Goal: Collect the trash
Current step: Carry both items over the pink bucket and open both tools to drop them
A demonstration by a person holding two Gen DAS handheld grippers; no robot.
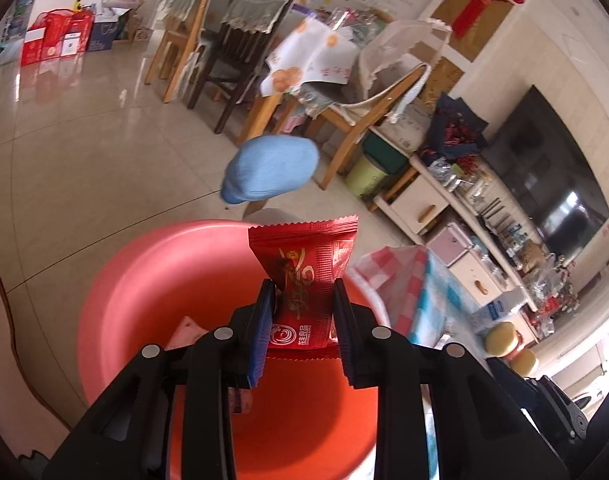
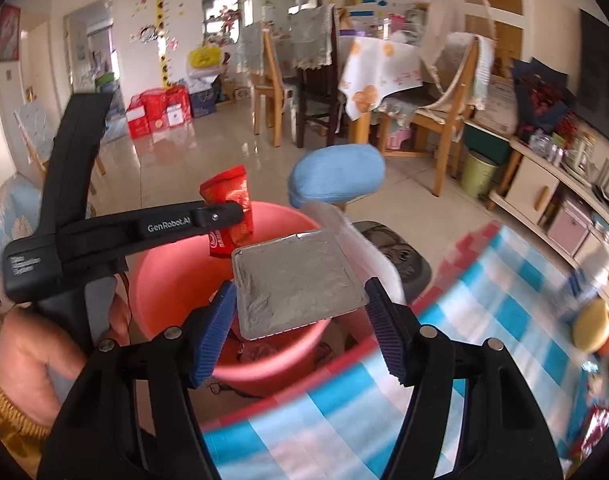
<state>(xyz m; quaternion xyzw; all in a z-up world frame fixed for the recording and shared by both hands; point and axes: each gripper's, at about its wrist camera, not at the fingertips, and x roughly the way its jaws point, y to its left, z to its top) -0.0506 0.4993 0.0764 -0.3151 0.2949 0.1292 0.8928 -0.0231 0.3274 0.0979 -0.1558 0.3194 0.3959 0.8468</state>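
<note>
My left gripper point(image 1: 304, 300) is shut on a red snack wrapper point(image 1: 304, 276) and holds it above the pink bucket point(image 1: 152, 280). The wrapper point(image 2: 230, 208) and the left gripper also show in the right wrist view, over the bucket point(image 2: 160, 276). My right gripper point(image 2: 300, 300) is shut on a silver foil tray point(image 2: 296, 284), held by its side edges above the bucket's near rim. Some trash lies at the bottom of the bucket.
A checked blue, white and red tablecloth point(image 2: 484, 320) covers the table at the right, with round yellow items point(image 2: 592, 324) on it. A foot in a blue sock point(image 2: 336, 178) is behind the bucket. Chairs point(image 2: 444, 108) and a dining table stand farther back.
</note>
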